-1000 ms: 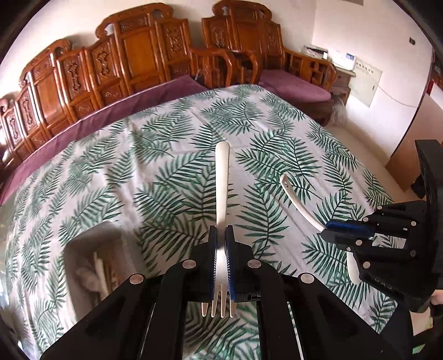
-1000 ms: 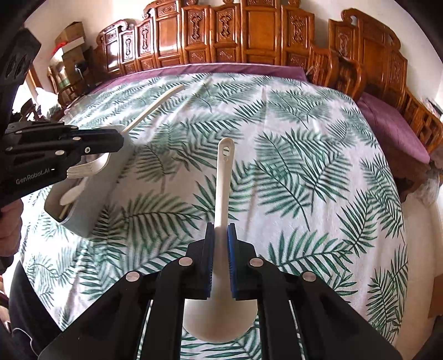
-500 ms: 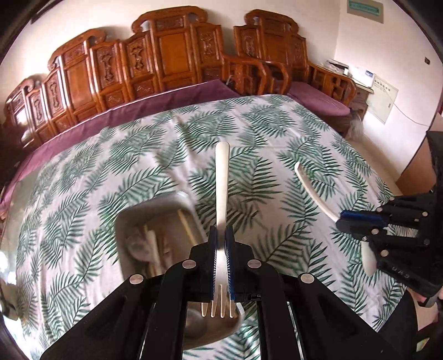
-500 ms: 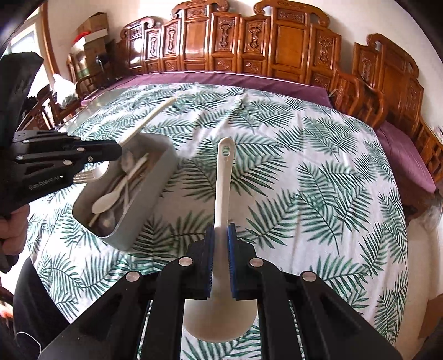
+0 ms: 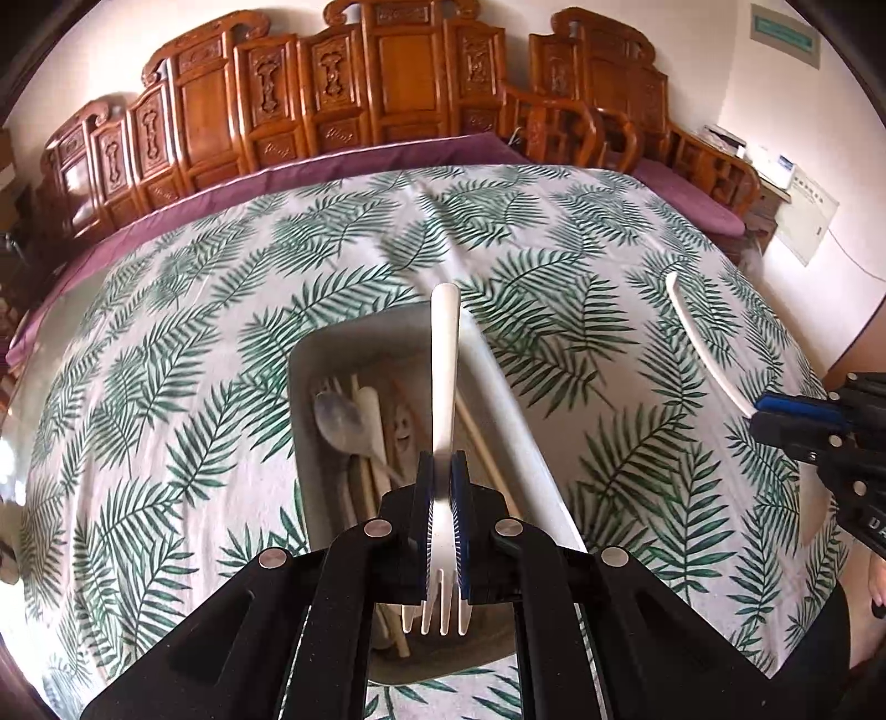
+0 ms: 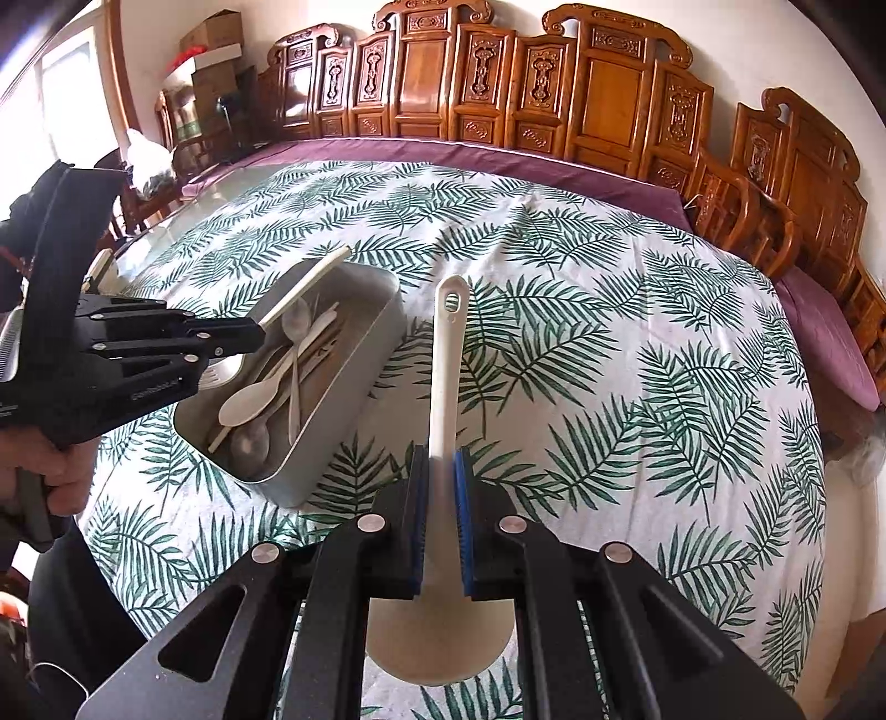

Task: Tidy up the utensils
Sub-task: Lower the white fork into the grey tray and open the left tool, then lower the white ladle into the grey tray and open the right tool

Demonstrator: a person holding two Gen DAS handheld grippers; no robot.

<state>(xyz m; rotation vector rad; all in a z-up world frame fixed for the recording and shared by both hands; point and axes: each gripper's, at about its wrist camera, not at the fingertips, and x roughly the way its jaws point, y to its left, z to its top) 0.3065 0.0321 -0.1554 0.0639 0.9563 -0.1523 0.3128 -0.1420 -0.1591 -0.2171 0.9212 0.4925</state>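
Left wrist view: looking steeply down, close over the tray (image 5: 310,387), toward carved chairs (image 5: 387,94). Right wrist view: same tilt, from beside the tray (image 6: 365,354). Shared: tray, leaf cloth (image 5: 166,360), chairs.

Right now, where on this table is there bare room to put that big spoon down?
Plenty: the leafy cloth lies bare from the tray across to the chairs, and behind the tray toward the purple edge. The tray itself is crowded with spoons and chopsticks, and the left gripper with its fork hangs over it.

Palm-leaf tablecloth (image 6: 609,343), carved wooden chairs (image 5: 387,99) behind, purple cushion (image 6: 825,332), cardboard boxes (image 6: 213,50) in corner
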